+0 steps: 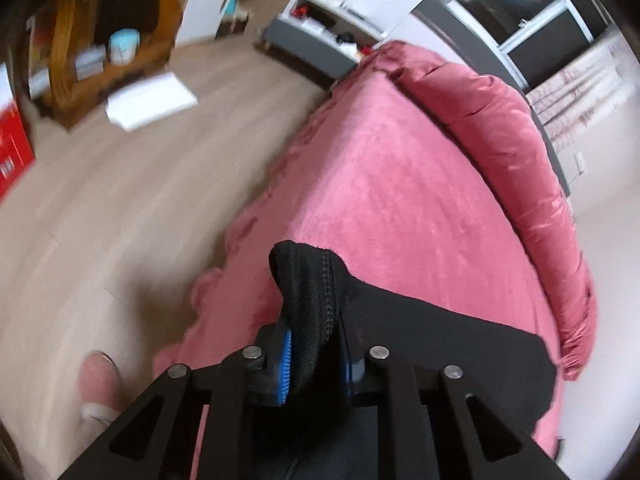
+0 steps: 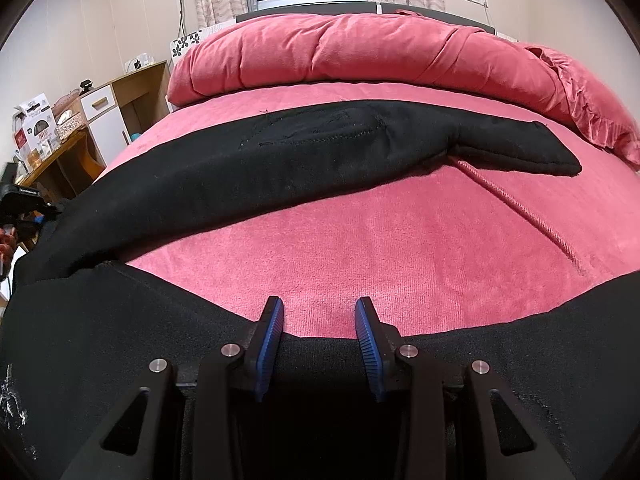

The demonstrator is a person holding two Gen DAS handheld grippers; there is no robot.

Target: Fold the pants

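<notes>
- Pants [image 2: 320, 148] were black, spread across the pink bed [image 2: 360, 240]; one leg lay flat toward the rolled duvet [image 2: 360, 52], the other ran along the near edge under the right gripper [image 2: 319, 344].
- Left gripper [image 1: 316, 364] was clamped on a bunched hem or cuff end, with fabric bulging out past the blue fingers [image 1: 285, 364]. That view was blurred, so it was likely mid-move.
- Right gripper's fingers were apart, straddling the near leg's edge with nothing pinched between them.
- Judged step: bringing one leg over onto the other.
- To do it well: close the right gripper on the near edge before the left carries on, so both ends travel together.
- Keep the cloth taut between the two grips; slack would wrinkle on the fleece.
- Lay seam to seam on the far leg, then release low.
- Risk: the pink cord [image 2: 520, 208] on the cover could end up caught under the fold.
</notes>
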